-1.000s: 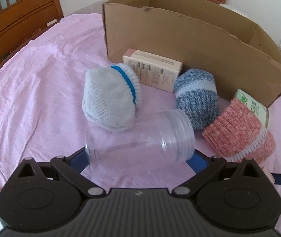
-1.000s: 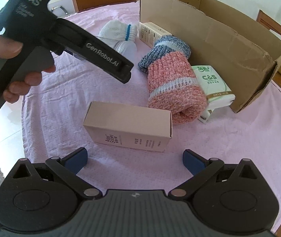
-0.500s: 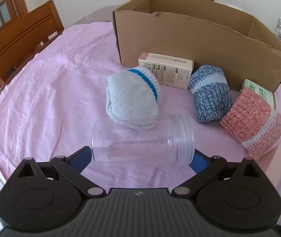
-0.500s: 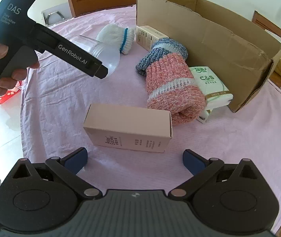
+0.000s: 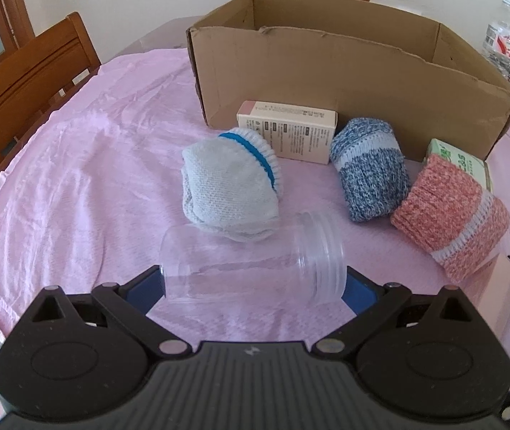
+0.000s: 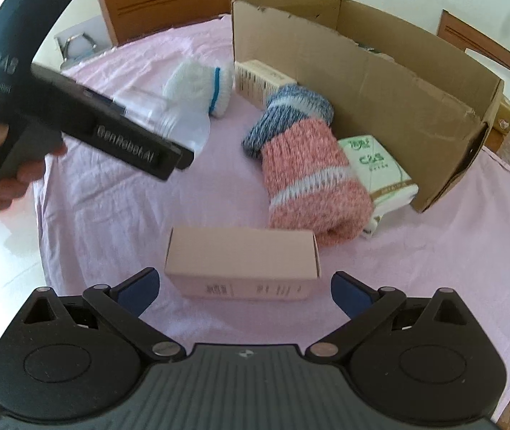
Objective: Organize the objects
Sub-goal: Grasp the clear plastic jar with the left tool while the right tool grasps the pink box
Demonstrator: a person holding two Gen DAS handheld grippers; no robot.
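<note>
Low in the left wrist frame, the left gripper (image 5: 253, 286) clamps a clear jar (image 5: 251, 263) sideways; low-centre in the right view, the right gripper (image 6: 242, 288) gapes wide around a pink box (image 6: 242, 263), untouched.

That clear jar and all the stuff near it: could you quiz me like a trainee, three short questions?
1. True or false: the left tool grips the jar by its ends.
2. Which sock sits nearest the jar: grey, blue or pink?
3. What lies between the right tool's open fingers?

Key: 1 true. 2 grey. 3 a pink carton, not gripped.
</note>
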